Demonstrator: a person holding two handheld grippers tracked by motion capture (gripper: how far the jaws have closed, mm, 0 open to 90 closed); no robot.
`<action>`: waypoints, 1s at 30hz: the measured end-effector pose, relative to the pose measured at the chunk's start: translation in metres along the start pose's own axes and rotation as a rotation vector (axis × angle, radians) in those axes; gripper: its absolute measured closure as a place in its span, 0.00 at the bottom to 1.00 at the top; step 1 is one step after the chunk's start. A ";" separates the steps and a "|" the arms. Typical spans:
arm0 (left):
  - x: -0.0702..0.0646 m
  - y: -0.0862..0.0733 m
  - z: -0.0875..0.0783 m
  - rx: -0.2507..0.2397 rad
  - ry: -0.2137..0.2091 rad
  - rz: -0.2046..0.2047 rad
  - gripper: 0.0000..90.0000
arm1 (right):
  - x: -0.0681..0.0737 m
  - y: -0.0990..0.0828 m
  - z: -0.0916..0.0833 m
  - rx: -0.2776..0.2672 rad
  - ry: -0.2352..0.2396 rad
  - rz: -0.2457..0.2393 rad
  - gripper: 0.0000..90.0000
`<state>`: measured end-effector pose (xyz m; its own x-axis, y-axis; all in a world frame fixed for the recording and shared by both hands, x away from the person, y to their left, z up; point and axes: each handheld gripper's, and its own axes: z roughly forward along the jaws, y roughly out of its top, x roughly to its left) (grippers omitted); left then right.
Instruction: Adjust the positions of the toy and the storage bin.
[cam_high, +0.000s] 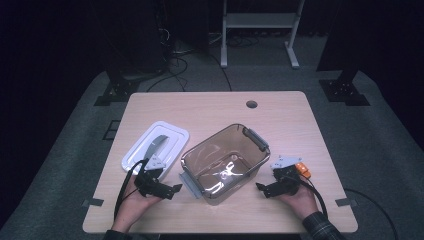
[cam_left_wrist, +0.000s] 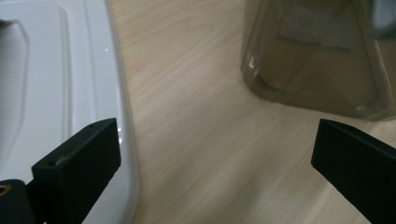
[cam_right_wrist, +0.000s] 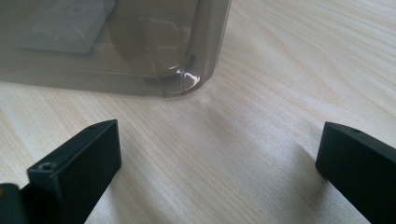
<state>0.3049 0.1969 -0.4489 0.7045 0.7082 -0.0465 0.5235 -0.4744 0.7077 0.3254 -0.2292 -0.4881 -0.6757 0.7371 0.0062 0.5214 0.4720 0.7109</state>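
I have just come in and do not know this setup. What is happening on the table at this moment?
A person holds a tool in each hand at a wooden table. An open, smoky clear box stands in the middle, and its white lid lies flat to its left. The left tool is between lid and box, the right tool beside the box's other end. Both are open and hold nothing; the box is not yet closed.
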 end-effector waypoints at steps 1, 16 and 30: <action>-0.002 -0.002 0.001 0.002 -0.005 0.007 0.00 | 0.000 0.000 0.000 0.000 0.000 0.000 0.00; -0.021 -0.017 0.021 0.032 -0.059 0.058 0.00 | 0.000 0.000 0.000 0.000 0.000 0.005 0.00; -0.022 -0.026 0.027 -0.006 -0.037 0.121 0.00 | 0.000 0.003 -0.006 0.041 -0.023 -0.008 0.00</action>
<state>0.2884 0.1793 -0.4847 0.7793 0.6265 0.0136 0.4311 -0.5518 0.7139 0.3239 -0.2304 -0.4818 -0.6680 0.7440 -0.0165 0.5369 0.4972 0.6816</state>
